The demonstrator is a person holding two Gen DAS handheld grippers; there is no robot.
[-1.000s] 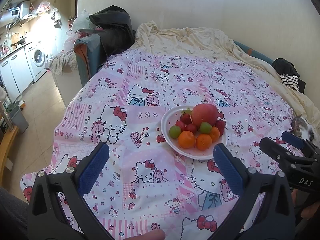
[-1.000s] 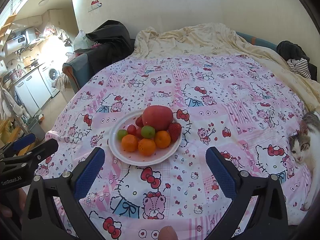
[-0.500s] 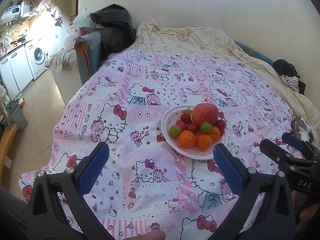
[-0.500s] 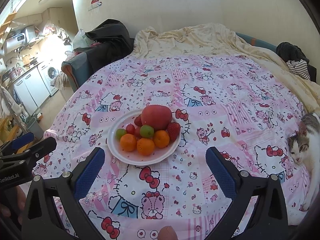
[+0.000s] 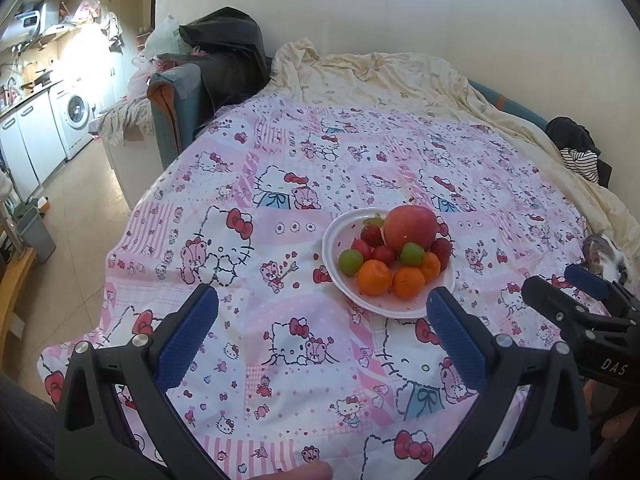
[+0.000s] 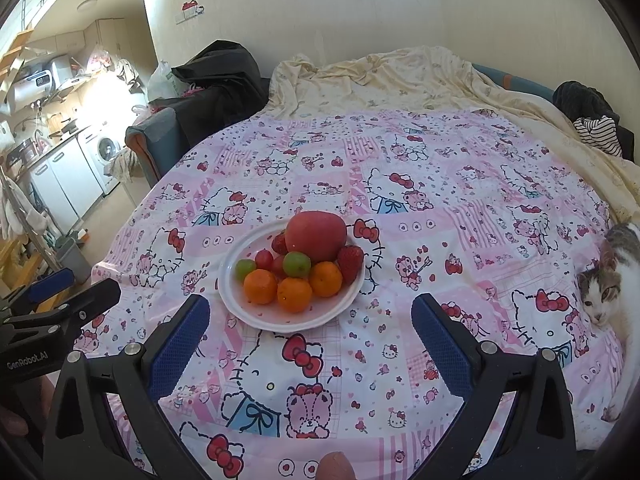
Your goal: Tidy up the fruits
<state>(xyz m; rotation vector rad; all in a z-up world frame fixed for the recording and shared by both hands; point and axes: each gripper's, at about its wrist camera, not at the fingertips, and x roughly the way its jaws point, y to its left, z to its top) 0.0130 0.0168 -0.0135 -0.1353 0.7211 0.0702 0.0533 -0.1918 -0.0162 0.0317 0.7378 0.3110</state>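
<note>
I hold my left gripper [image 5: 322, 322] and right gripper [image 6: 310, 326] spread wide, grasping nothing — both hover near the white plate [image 6: 256, 316] of fruit [image 6: 316, 236] on the pink cartoon-print cover [image 6: 440, 240], a cat [image 6: 610, 280] at its right edge.

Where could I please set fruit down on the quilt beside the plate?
Bare quilt lies between the white plate and the cat, and beyond the plate toward the cream blanket. The plate itself is crowded with heaped fruit, with a small gap on its near rim.

Plate [image 6: 256, 316] and cat [image 6: 612, 280] on bed [image 6: 440, 208]
</note>
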